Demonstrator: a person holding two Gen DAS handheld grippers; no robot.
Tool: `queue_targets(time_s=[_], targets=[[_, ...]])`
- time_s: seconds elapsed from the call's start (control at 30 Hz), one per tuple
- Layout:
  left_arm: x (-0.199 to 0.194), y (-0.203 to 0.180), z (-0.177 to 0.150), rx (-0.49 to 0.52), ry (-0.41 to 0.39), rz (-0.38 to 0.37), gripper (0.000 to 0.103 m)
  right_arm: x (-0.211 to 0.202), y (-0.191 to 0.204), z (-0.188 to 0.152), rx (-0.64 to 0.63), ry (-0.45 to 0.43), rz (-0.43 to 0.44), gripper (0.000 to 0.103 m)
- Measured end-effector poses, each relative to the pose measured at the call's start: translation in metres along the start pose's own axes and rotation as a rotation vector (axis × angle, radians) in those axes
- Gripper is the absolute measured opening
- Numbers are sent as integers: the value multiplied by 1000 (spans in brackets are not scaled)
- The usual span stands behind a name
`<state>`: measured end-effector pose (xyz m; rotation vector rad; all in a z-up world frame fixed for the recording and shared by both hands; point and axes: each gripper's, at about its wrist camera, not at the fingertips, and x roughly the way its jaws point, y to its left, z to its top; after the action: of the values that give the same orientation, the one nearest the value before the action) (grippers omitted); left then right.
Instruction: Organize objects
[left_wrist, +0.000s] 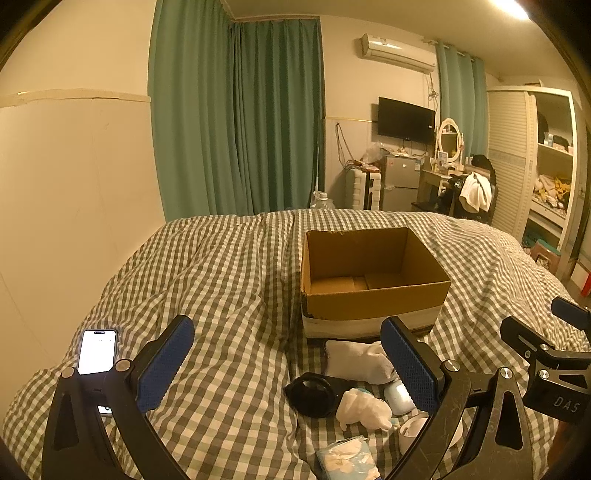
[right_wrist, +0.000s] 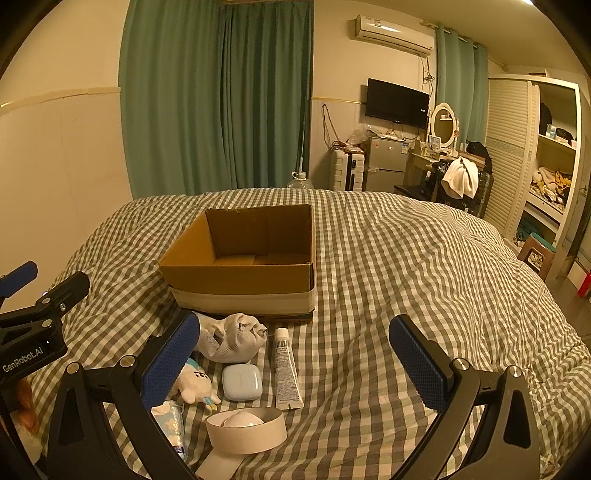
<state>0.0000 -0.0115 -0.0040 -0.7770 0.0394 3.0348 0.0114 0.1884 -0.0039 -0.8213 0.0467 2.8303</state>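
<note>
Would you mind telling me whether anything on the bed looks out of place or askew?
Nothing is spilled or damaged. The phone lies apart at the bed's left edge, screen lit, away from the items clustered before the empty cardboard box.

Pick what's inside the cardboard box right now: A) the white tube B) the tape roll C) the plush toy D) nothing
D: the cardboard box shows only its bare bottom, while the white tube, plush toy and tape roll all lie on the checked bedspread in front of it.

A cardboard box (right_wrist: 240, 266) sits on the bed (right_wrist: 406, 258). Nearer, just before it, lie a rolled sock (right_wrist: 229, 341), a tube (right_wrist: 286, 369) to its right, a small case (right_wrist: 242, 382) and a tape roll (right_wrist: 245, 430) nearest.
</note>
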Motion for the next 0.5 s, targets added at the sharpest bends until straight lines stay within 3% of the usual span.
queue_targets(time_s=[0.5], targets=[[-3, -1, 3, 13, -6, 6, 103, -1, -1, 1, 4, -5, 6, 103]])
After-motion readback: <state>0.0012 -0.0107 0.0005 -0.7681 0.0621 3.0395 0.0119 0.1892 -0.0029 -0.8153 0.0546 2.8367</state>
